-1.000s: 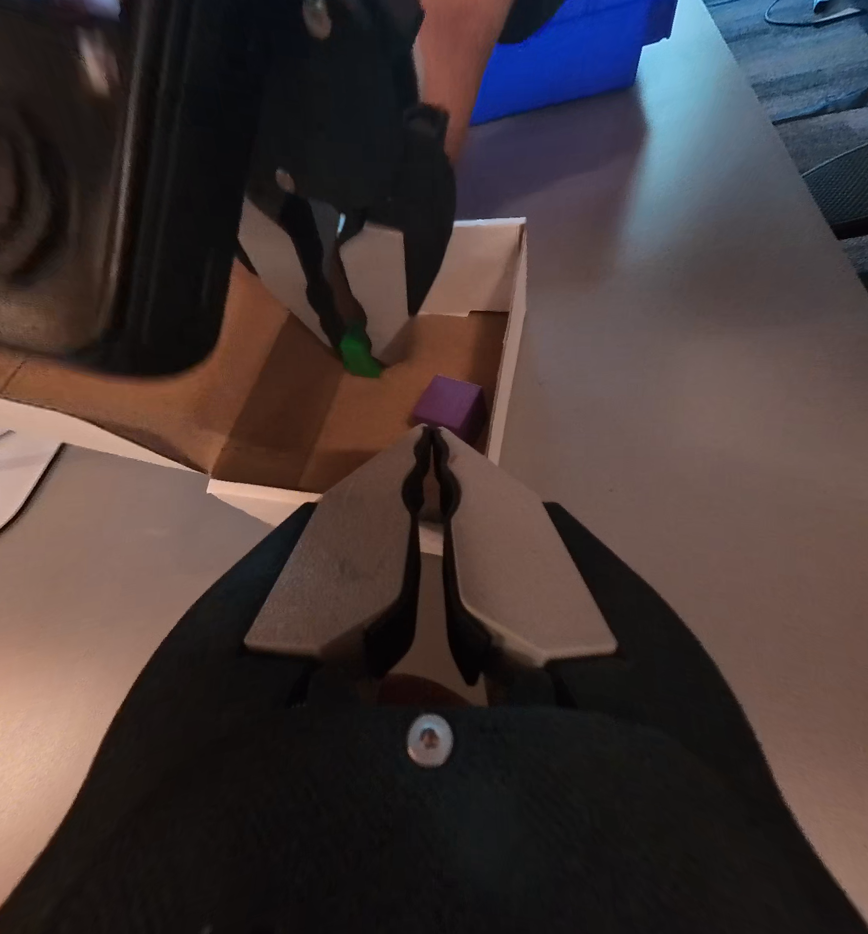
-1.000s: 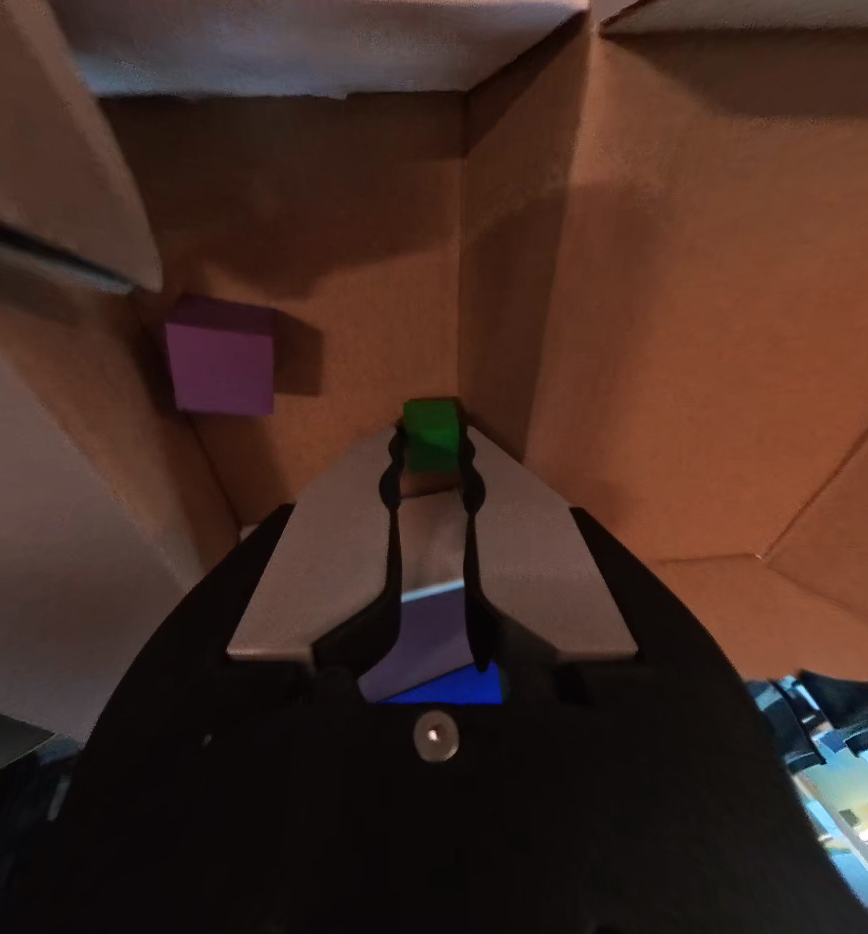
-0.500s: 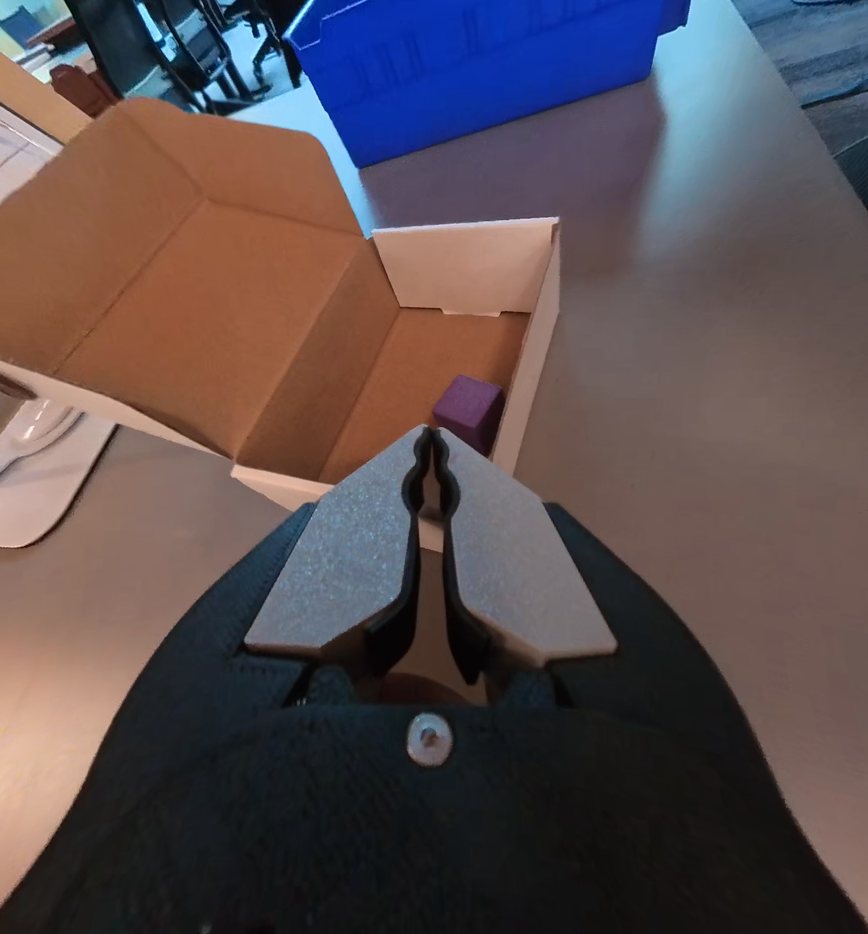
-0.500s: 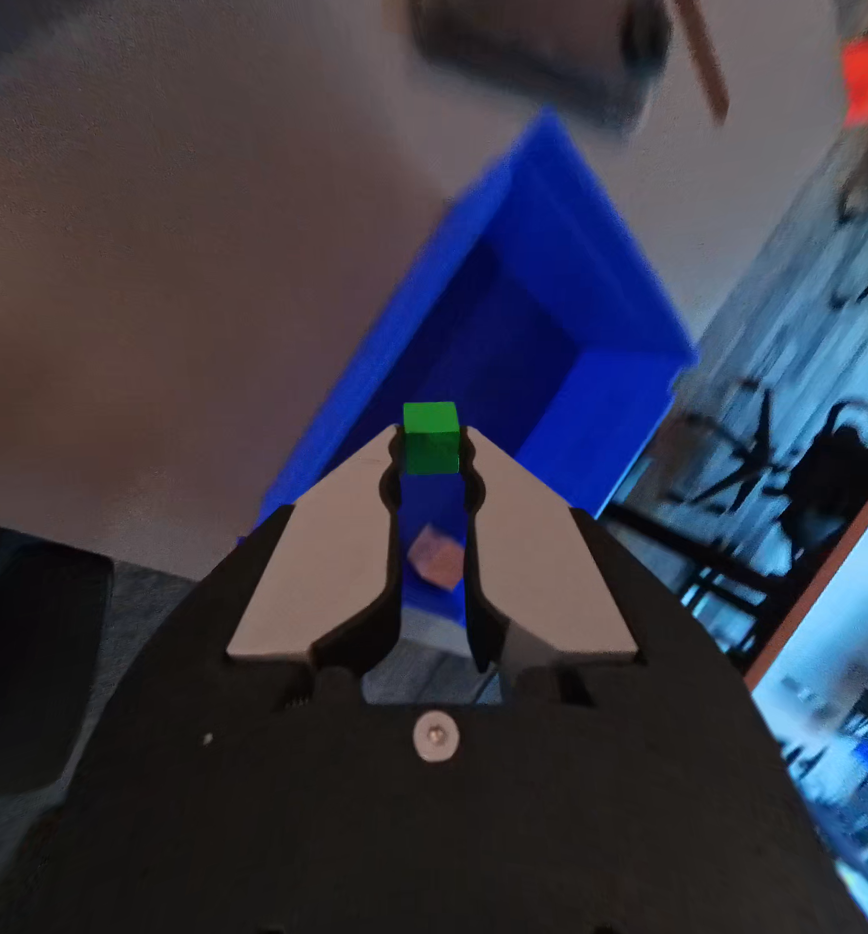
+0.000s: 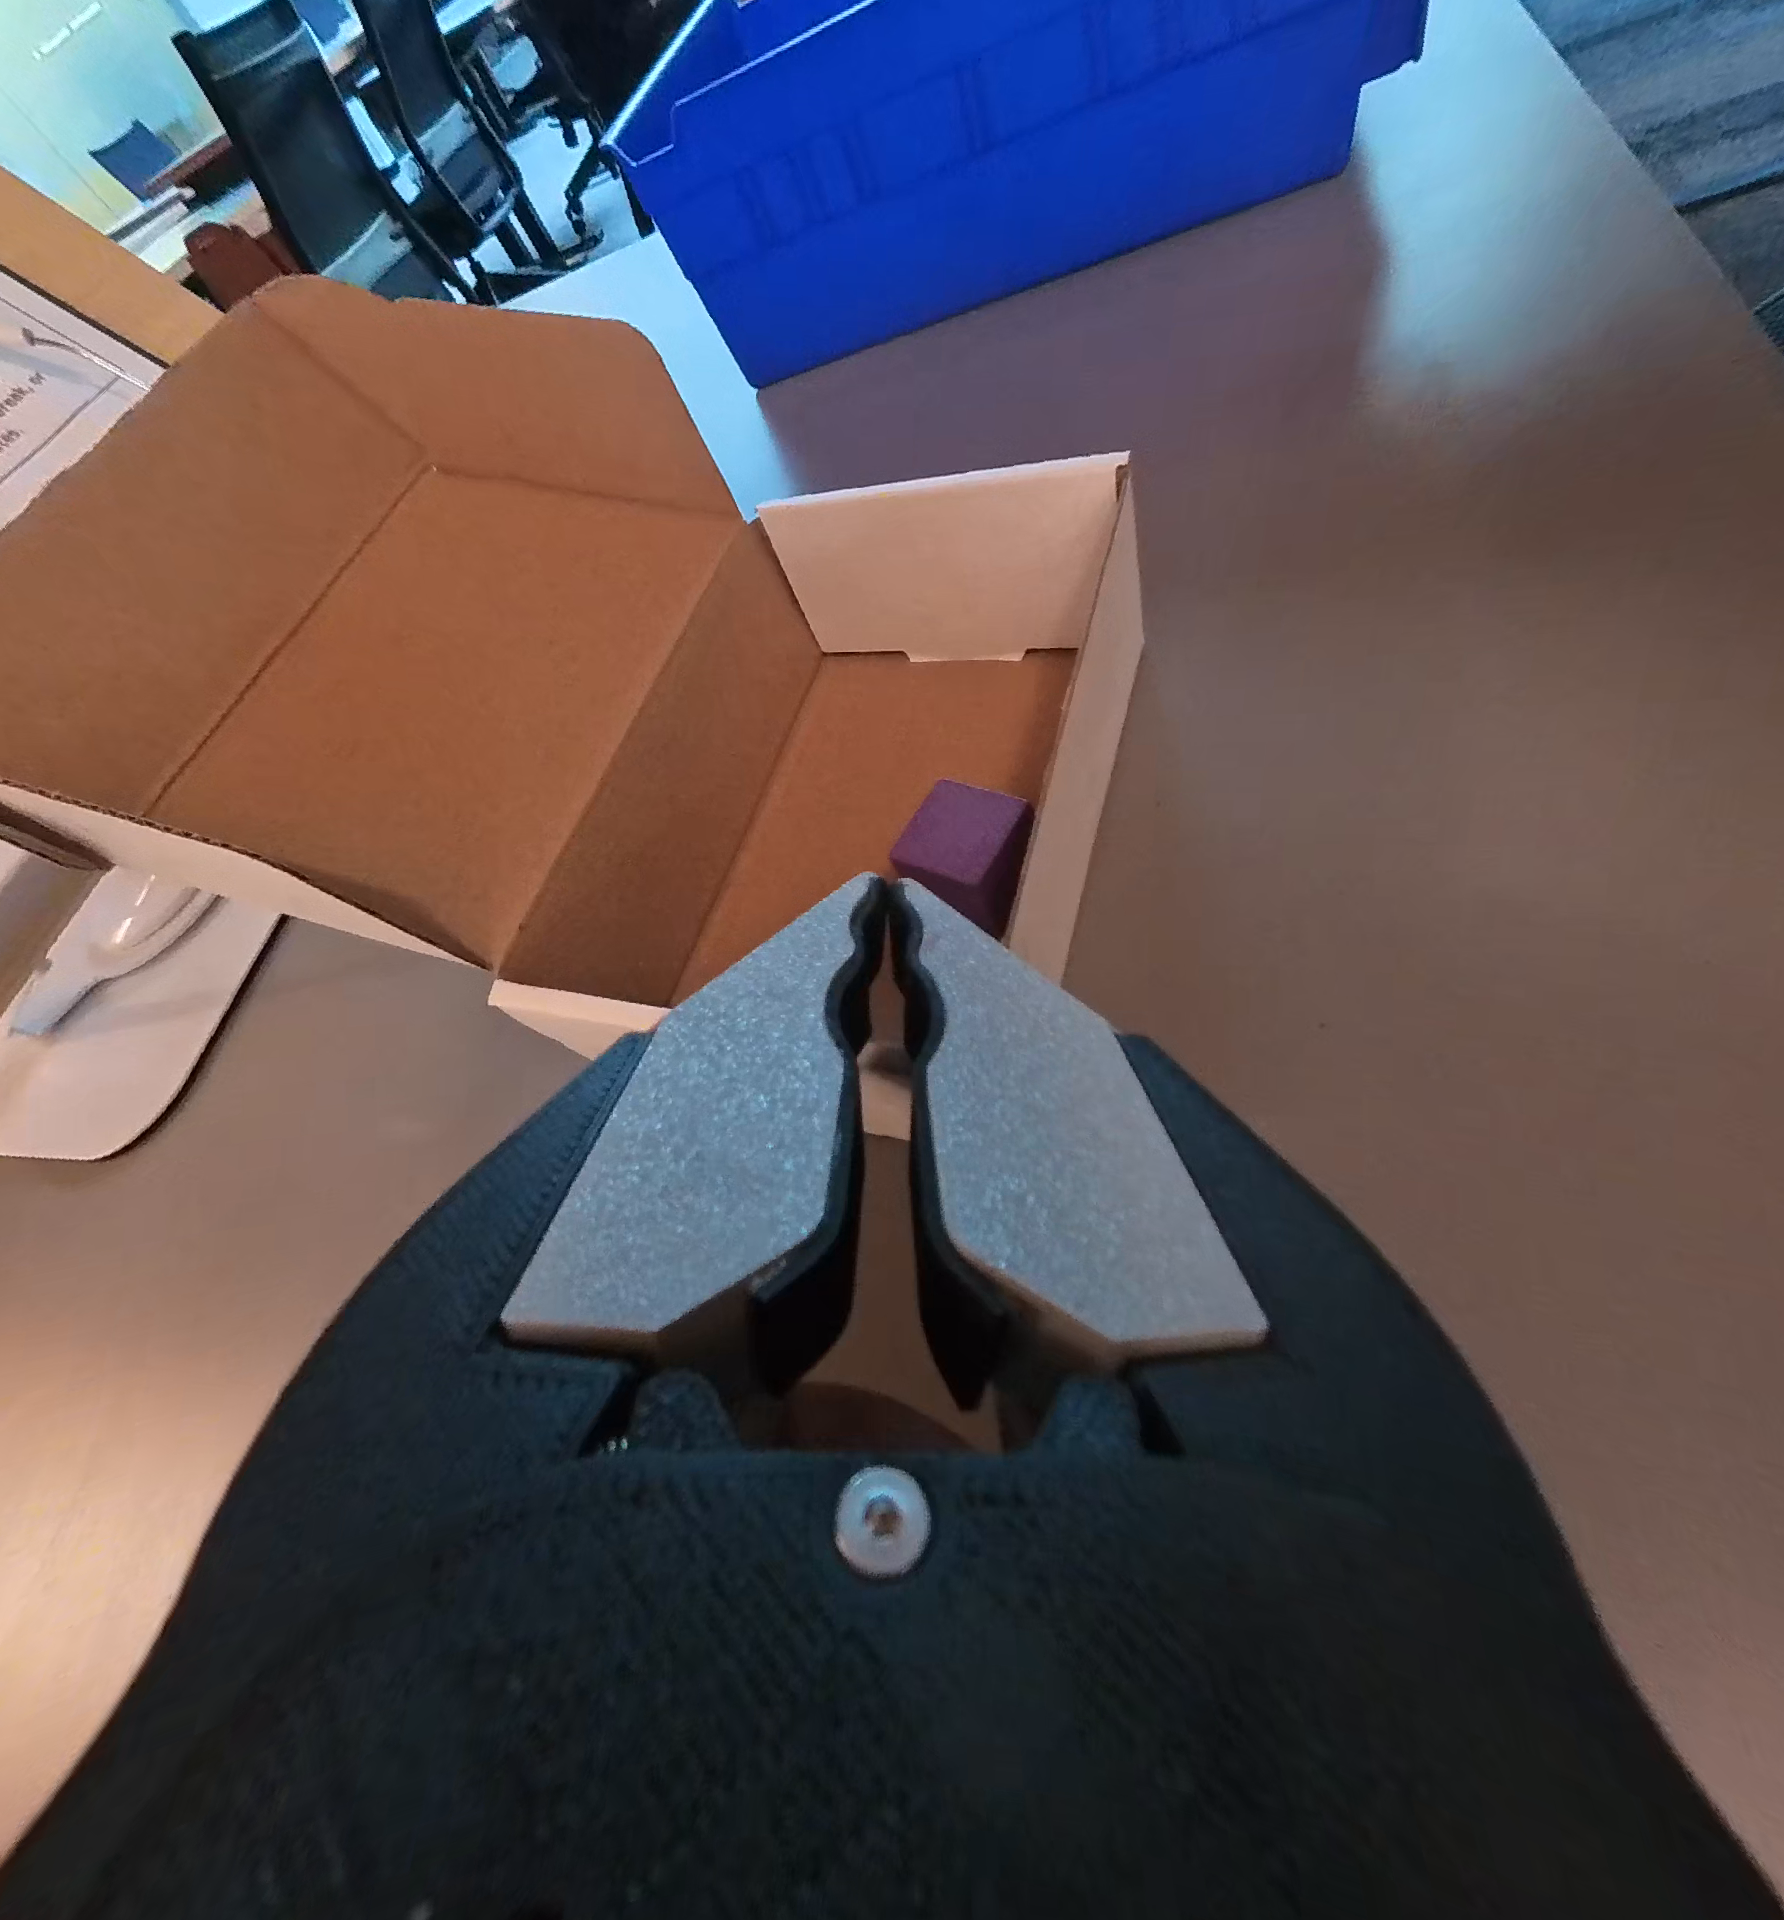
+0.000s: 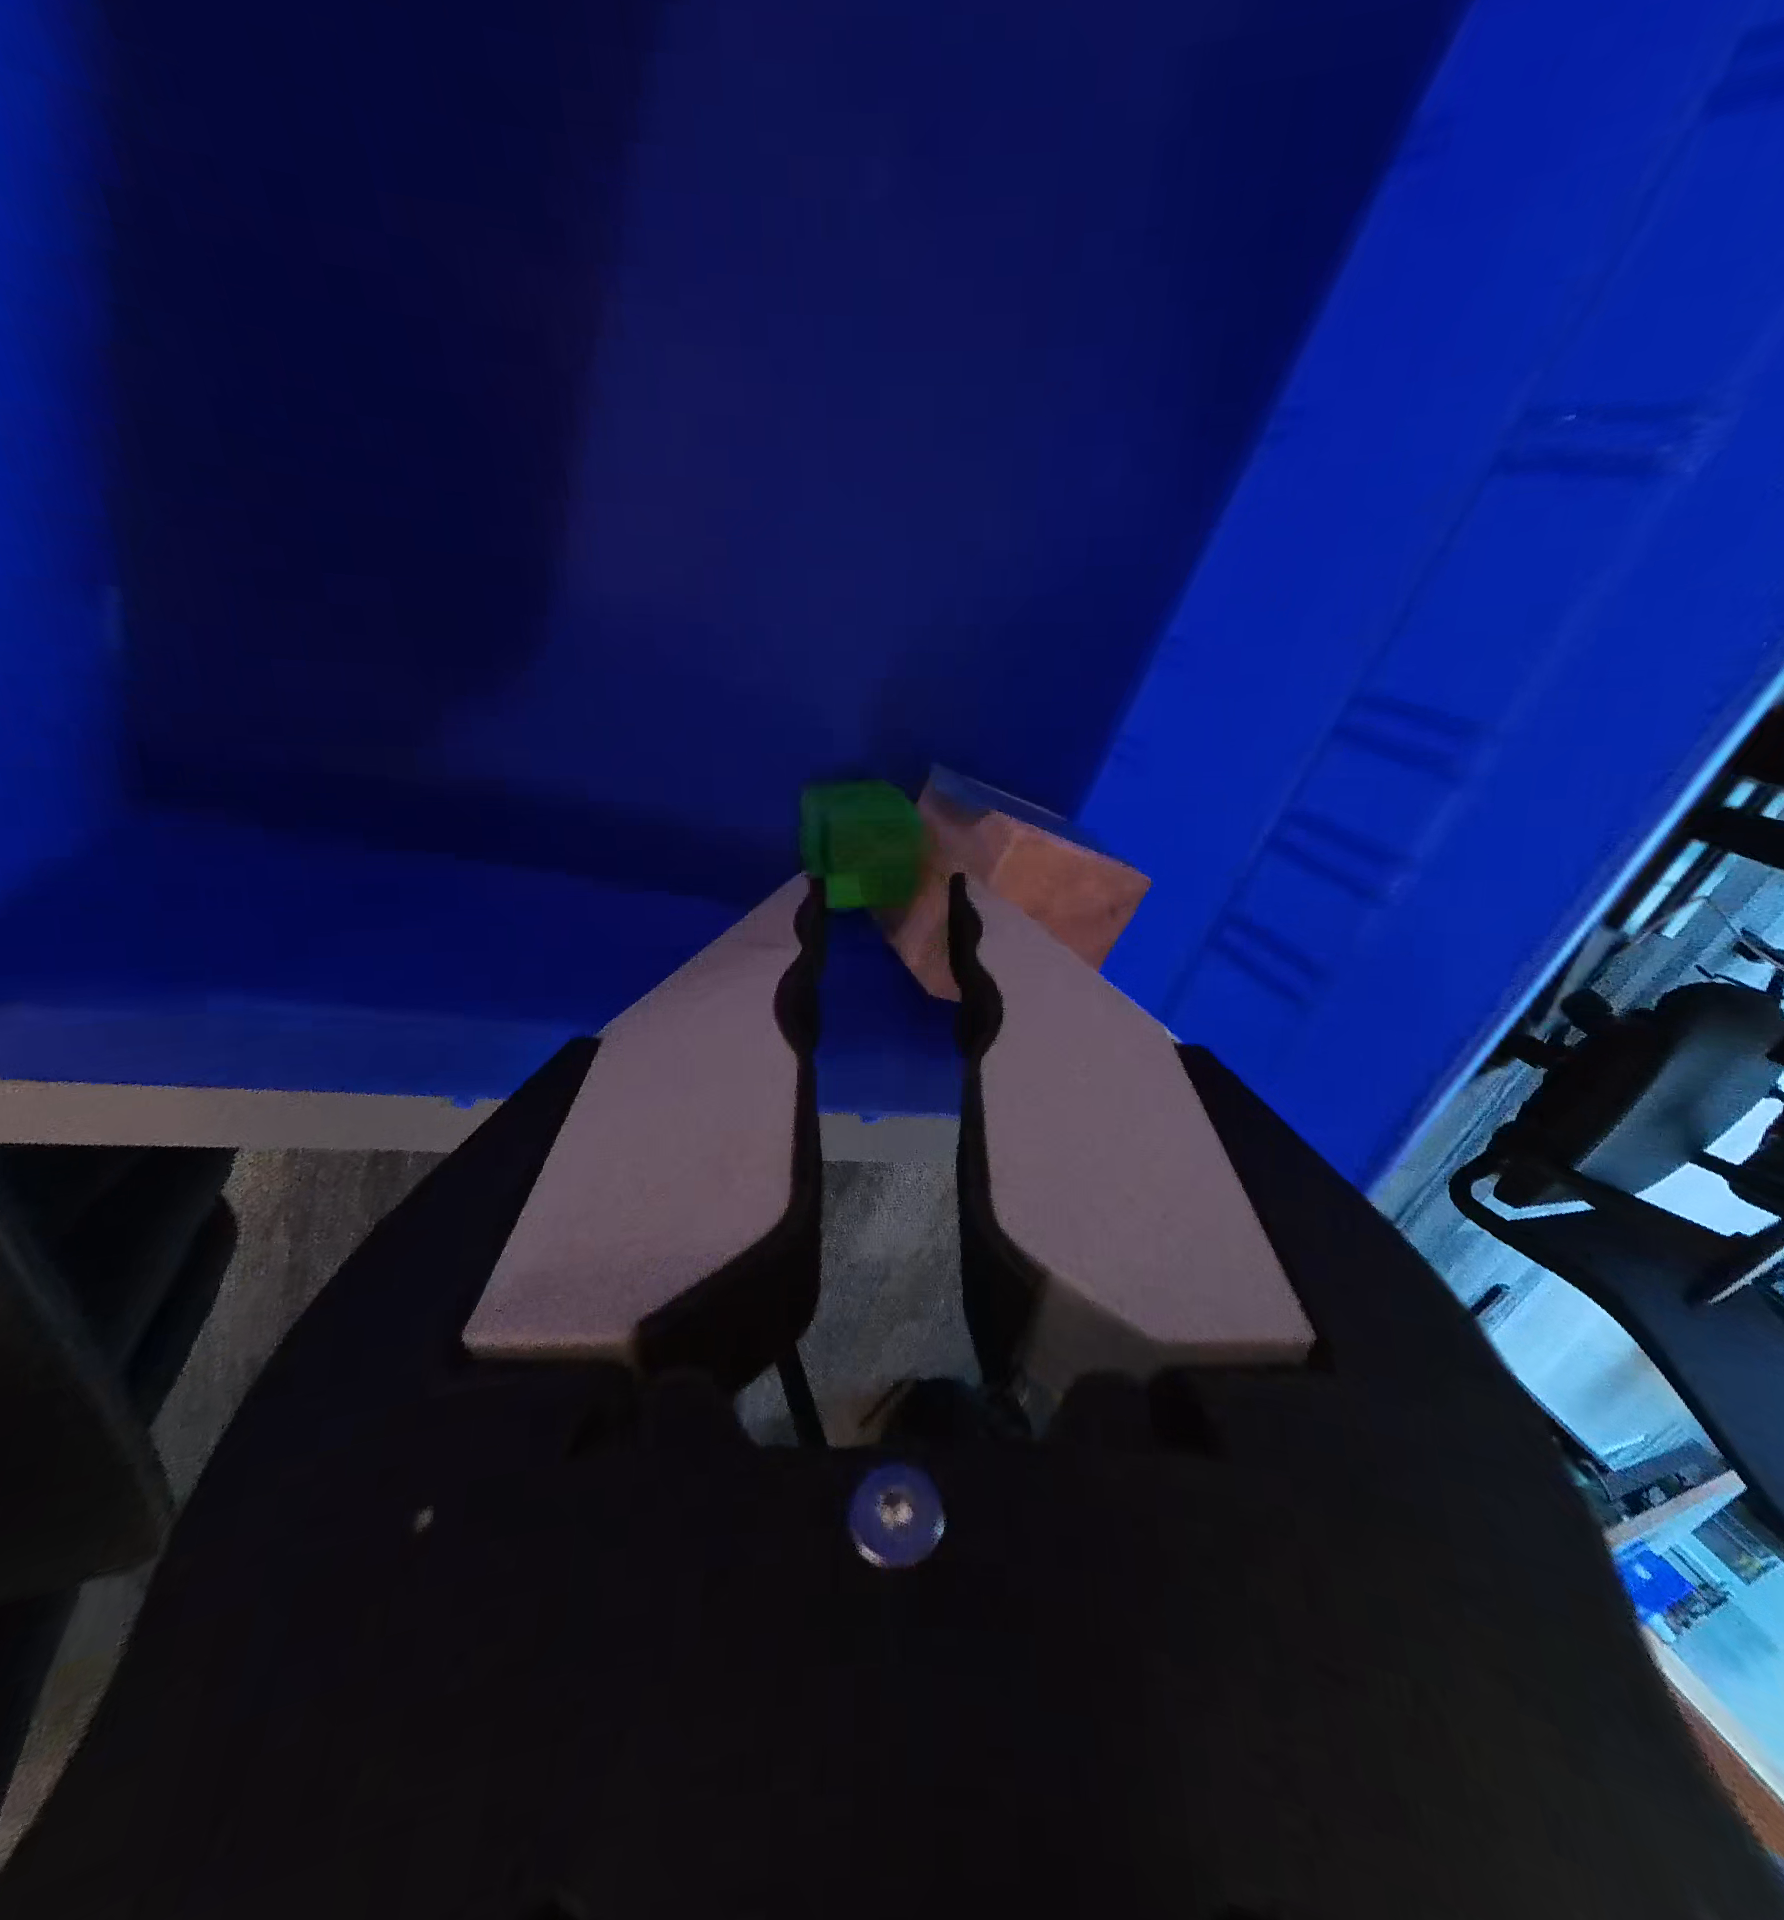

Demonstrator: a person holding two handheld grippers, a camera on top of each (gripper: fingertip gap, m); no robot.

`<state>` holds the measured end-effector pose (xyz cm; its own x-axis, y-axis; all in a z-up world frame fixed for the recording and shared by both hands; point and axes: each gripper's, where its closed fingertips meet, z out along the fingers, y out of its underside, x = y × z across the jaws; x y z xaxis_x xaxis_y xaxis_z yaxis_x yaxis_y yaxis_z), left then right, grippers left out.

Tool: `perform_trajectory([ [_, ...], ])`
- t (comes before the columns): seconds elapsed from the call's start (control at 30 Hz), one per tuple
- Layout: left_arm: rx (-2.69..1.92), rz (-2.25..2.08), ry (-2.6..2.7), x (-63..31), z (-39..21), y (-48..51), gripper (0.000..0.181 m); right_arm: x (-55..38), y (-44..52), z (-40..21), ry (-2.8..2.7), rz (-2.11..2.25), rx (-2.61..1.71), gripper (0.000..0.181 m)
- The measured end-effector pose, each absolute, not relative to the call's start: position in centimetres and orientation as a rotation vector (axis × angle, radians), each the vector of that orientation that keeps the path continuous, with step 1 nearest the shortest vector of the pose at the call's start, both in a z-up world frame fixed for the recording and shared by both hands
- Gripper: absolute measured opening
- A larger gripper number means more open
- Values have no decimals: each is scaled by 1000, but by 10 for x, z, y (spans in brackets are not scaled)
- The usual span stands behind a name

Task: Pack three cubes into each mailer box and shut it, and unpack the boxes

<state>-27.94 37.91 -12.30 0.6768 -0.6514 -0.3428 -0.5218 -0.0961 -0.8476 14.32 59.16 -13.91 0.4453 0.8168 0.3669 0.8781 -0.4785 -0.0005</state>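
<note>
Right gripper (image 6: 883, 888) over blue bin (image 6: 1387, 520), jaws parted, green cube (image 6: 860, 857) loose at tips. Left gripper (image 5: 886, 896) pinched together, empty, near open box (image 5: 1101, 665) holding purple cube (image 5: 961, 847).

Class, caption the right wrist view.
Right gripper releasing green cube into blue bin beside tan cube.

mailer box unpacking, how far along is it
Done: the mailer box lies open, with only a purple cube visible inside. In hand: the right gripper, jaws parted, has a green cube at its tips over the blue bin, beside a tan cube. Left: the purple cube; the left gripper is shut, empty.
</note>
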Motion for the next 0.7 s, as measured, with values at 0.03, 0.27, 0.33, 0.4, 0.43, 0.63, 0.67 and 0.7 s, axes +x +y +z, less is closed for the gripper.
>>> perform_trajectory([
  [0.03,-1753,-144,944,-279,-123,379,0,141,592,-136,-1484,-470,-2496,22],
  [0.27,-1740,-115,959,-279,-123,380,0,81,581,-59,-1365,-415,-2229,25],
  [0.33,-1741,-119,959,-279,-123,379,0,21,550,-40,-1443,-154,-2108,28],
  [0.4,-1739,-118,960,-279,-122,379,0,-54,498,-29,-1611,205,-1942,30],
  [0.43,-1737,-110,962,-279,-122,380,0,-87,468,-28,-1696,376,-1868,30],
  [0.63,-1737,-94,967,-280,-123,379,0,-211,409,-76,-1915,521,-1785,41],
  [0.67,-1741,-94,968,-280,-123,379,0,-225,413,-88,-1921,473,-1802,43],
  [0.7,-1744,-87,970,-280,-123,379,0,-237,417,-99,-1923,441,-1819,42],
])
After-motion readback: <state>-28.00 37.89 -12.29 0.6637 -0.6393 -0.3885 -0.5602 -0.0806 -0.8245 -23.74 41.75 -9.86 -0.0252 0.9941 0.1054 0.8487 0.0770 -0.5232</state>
